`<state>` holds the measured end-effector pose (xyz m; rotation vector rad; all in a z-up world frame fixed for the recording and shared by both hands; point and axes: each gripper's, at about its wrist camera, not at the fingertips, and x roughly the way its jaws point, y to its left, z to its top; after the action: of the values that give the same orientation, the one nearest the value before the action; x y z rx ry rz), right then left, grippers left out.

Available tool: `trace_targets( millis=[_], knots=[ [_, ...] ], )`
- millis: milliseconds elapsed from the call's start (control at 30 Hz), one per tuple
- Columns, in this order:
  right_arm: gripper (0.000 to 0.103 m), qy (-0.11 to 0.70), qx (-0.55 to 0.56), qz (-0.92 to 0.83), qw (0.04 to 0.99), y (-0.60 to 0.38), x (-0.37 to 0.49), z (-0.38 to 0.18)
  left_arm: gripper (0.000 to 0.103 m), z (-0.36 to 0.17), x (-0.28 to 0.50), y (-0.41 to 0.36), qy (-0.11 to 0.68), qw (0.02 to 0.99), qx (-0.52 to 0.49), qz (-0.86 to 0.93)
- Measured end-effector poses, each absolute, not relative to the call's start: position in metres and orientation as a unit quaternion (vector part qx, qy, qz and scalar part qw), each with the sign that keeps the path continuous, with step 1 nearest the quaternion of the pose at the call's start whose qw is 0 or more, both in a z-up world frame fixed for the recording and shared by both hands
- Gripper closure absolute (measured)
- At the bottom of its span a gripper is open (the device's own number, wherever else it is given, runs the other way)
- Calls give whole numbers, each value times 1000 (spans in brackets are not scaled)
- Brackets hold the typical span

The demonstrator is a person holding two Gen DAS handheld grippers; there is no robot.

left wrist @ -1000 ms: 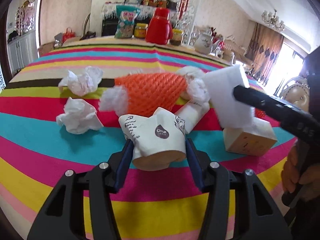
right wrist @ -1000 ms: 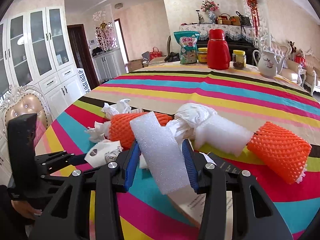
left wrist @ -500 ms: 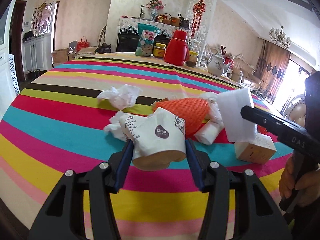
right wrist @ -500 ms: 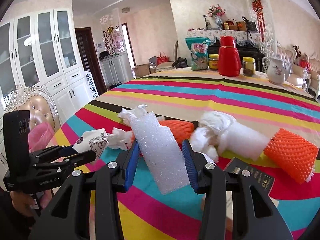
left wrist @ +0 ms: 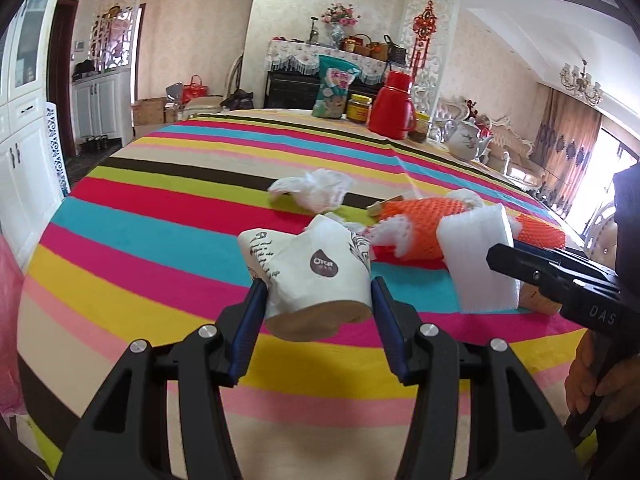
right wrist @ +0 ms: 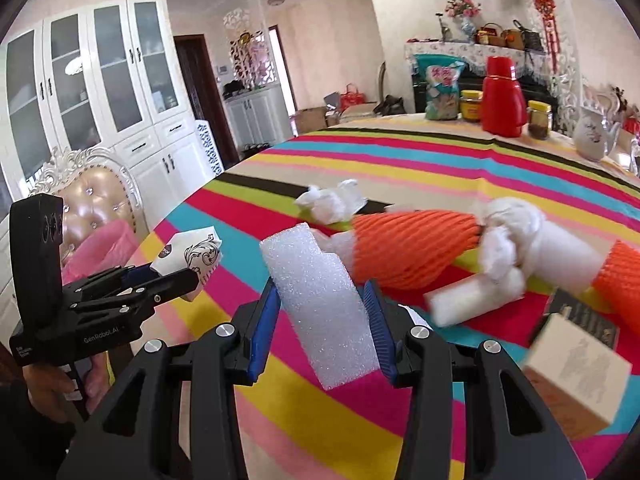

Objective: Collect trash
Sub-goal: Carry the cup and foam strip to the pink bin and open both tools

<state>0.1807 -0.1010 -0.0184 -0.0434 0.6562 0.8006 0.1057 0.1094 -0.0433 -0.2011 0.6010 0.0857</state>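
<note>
The left claw [left wrist: 318,300] is clamped on a crumpled paper cup [left wrist: 308,270], white with a dark drop-shaped logo and scrollwork print, its brown base turned toward the camera and its rim crushed out of round. The cup is held clear above the striped desk [left wrist: 152,248]. The right claw [right wrist: 320,312] grips a block of white foam [right wrist: 320,304], coarse and sparkly in texture, standing tilted between the blue pads [right wrist: 264,328], also lifted off the cloth.

More trash lies on the desk beyond: a crumpled tissue [left wrist: 316,192] on the green and dark stripes, an orange foam net sleeve [right wrist: 412,248] with white wadding [right wrist: 508,232] at its end, a second orange net [right wrist: 620,280] at the right edge, and a small beige box [right wrist: 576,380] close to the right claw, blurred.

The near left part of the desk is bare cloth, curving to a rounded edge. Past that edge a pink bag [right wrist: 104,244] sits in front of a padded chair [right wrist: 88,196]. A red thermos [left wrist: 394,106], jars and a snack bag stand at the far edge, well apart from the trash.
</note>
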Motion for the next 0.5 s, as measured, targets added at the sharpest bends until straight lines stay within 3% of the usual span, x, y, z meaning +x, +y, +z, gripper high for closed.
trace_targets(
  millis=[500],
  knots=[
    [61,305,-62,430,847,-16,154,-10,51,-39,49,178,273,950,-109,105]
  ],
)
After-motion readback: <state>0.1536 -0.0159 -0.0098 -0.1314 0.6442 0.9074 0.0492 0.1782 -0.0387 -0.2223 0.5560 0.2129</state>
